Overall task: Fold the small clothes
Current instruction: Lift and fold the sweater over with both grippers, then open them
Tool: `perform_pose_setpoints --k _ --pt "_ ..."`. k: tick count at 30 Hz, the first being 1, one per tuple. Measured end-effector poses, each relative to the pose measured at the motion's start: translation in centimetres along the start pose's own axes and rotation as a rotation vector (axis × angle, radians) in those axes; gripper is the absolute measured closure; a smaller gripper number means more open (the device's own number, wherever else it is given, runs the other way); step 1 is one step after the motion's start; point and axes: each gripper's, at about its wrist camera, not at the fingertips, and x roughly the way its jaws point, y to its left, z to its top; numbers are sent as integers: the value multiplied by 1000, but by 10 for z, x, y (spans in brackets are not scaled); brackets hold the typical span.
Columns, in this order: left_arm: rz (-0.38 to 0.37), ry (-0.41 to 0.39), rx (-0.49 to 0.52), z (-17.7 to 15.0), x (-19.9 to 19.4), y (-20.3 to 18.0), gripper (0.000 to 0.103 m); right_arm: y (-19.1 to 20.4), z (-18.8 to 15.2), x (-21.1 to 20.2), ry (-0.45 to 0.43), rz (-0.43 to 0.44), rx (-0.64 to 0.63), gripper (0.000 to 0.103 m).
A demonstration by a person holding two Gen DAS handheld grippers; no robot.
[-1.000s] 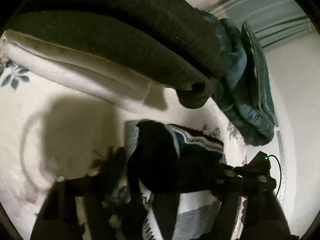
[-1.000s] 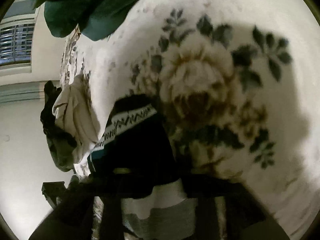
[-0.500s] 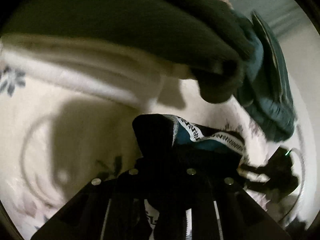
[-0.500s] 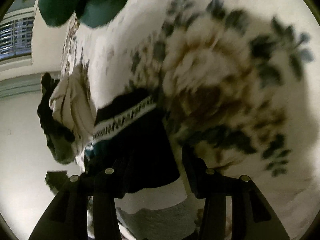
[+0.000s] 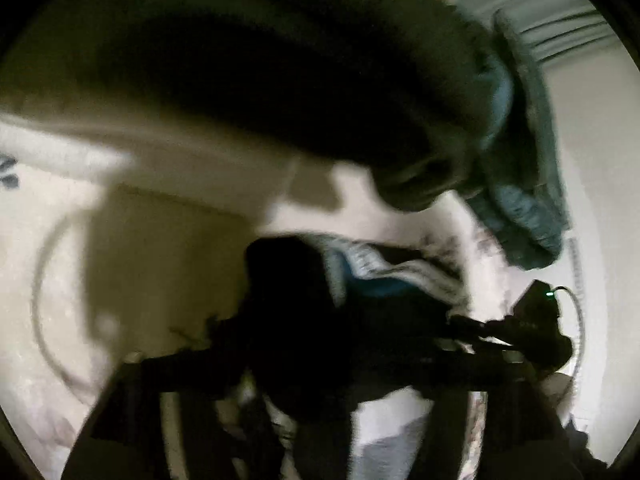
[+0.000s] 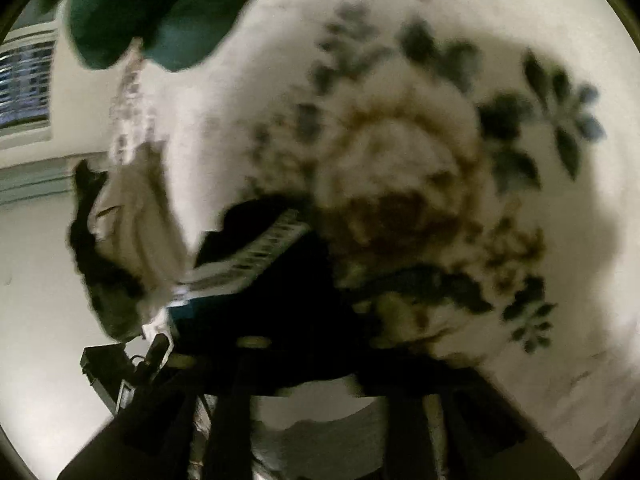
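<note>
A small dark knit garment with a white patterned band and a teal stripe (image 5: 360, 276) lies bunched on the floral bedcover (image 5: 132, 280). My left gripper (image 5: 320, 368) sits over its near end with dark cloth between the jaws; the view is blurred. The same garment (image 6: 260, 280) shows in the right wrist view. My right gripper (image 6: 320, 364) stands over its dark edge with a white and grey part below. The other gripper (image 5: 536, 328) shows at the right of the left wrist view.
A dark green folded blanket (image 5: 280, 80) on a cream one (image 5: 120, 152) lies ahead of the left gripper. Teal clothes (image 5: 528, 184) are piled at the right. A cream and black garment (image 6: 128, 232) hangs at the bed's edge. A window (image 6: 24, 84) is at far left.
Both grippers have moved with the garment and the views have shifted and blurred. The blanket pile looms closer in the left view. The garment stays bunched between the grippers.
</note>
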Motion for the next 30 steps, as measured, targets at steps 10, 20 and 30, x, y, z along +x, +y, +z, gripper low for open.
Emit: perform_pose_setpoints --k 10,20,30 --pt "137 -10 83 16 35 2 88 50 30 55 -10 -135 -138 97" --pt "84 9 73 4 0 -14 41 59 8 46 63 -118 -147 41" --pt "92 -25 -10 -115 -131 -28 36 28 -139 -36 138 -38 -159 36"
